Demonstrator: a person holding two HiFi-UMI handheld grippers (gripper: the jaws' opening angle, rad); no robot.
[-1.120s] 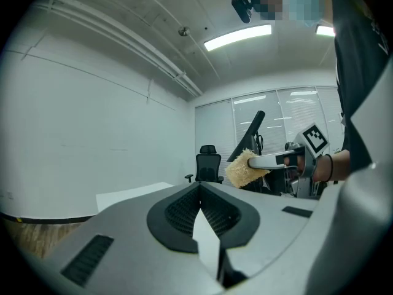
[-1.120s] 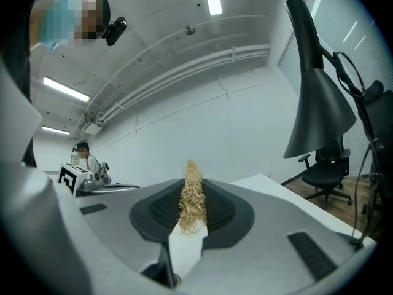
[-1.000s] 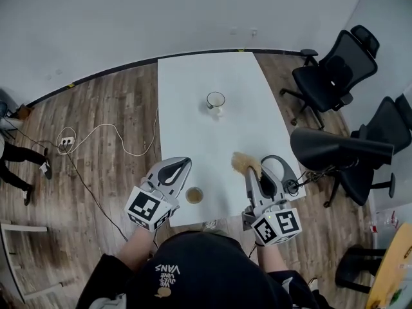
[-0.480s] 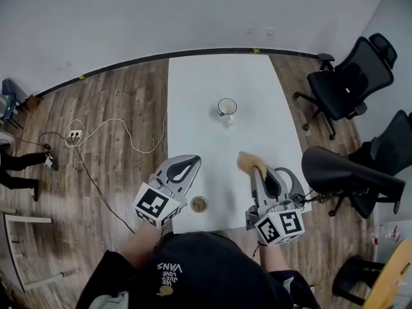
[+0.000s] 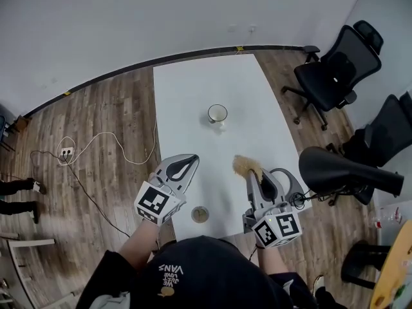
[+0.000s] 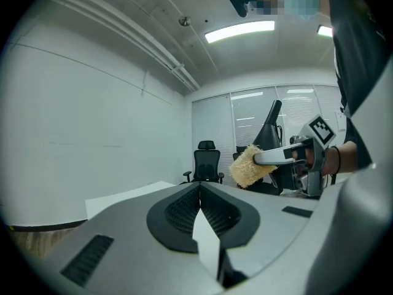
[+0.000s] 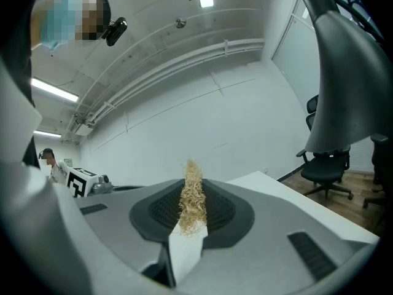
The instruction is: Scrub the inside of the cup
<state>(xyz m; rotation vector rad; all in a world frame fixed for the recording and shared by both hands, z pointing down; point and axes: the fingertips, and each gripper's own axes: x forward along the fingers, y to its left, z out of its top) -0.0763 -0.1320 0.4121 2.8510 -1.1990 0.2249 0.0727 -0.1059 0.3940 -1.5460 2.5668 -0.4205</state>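
White table (image 5: 206, 82), cup (image 5: 217, 113) mid-table, left gripper (image 5: 192, 158) fingers closed, empty, right gripper (image 5: 250, 175) fingers clamping scrubber (image 5: 244, 165)

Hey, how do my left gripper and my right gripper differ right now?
The right gripper is shut on a tan scrubber, while the left gripper is shut with nothing between its jaws. The left gripper sits at the left edge of the table, the right gripper nearer its right edge. Both are shut, and both sit well short of the cup.
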